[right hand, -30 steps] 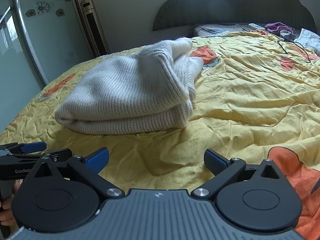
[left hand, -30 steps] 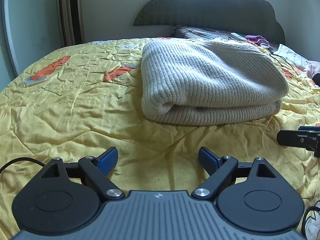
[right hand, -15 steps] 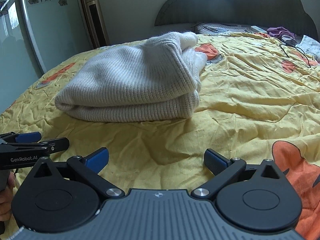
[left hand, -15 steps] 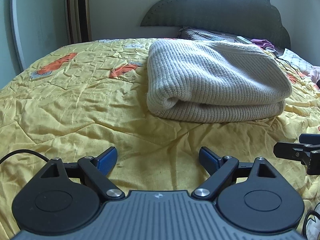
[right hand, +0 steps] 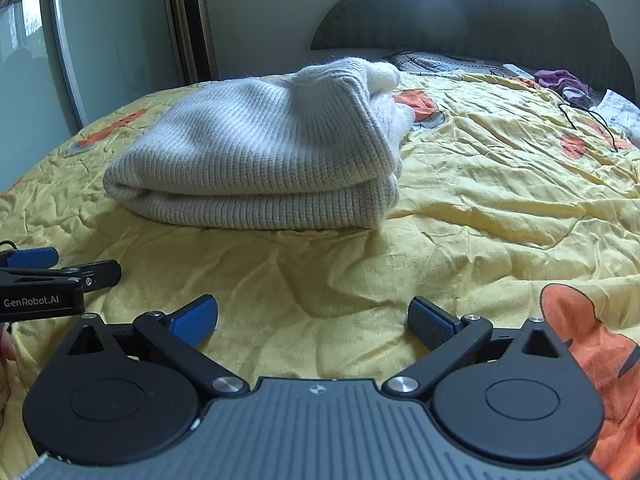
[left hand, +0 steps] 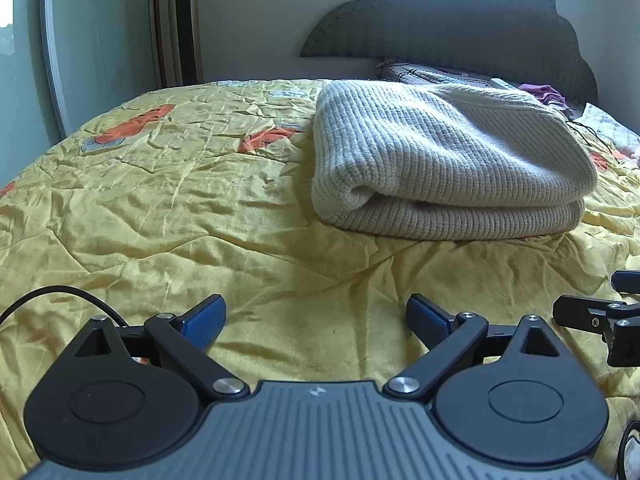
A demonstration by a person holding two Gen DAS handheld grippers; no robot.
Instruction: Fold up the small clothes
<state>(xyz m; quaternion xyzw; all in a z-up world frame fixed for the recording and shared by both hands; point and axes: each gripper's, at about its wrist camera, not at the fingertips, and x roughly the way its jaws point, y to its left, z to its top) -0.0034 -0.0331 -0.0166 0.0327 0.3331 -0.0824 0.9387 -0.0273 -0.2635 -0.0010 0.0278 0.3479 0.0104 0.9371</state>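
A cream ribbed knit sweater (left hand: 448, 164) lies folded in a thick stack on the yellow bedspread (left hand: 160, 208); the right wrist view shows the same sweater (right hand: 260, 160) left of centre. My left gripper (left hand: 316, 318) hovers over bare bedspread short of the sweater, its jaws opening wide with nothing between the blue pads. My right gripper (right hand: 314, 320) stands open over the bedspread (right hand: 500, 200), also empty and apart from the sweater. Each gripper shows at the edge of the other's view: the right one (left hand: 600, 316), the left one (right hand: 48, 276).
A dark scalloped headboard (left hand: 460, 20) backs the bed, with pillows, a purple cloth (right hand: 560, 78) and a black cable (right hand: 588, 120) near it. A tall tower unit (left hand: 184, 24) and a glass door stand at the left wall. A hand (right hand: 4, 352) shows at the left edge.
Both views have tilted up slightly, so the sweater sits lower in frame and more wall shows. The left jaws have spread a little wider. The sweater has not moved.
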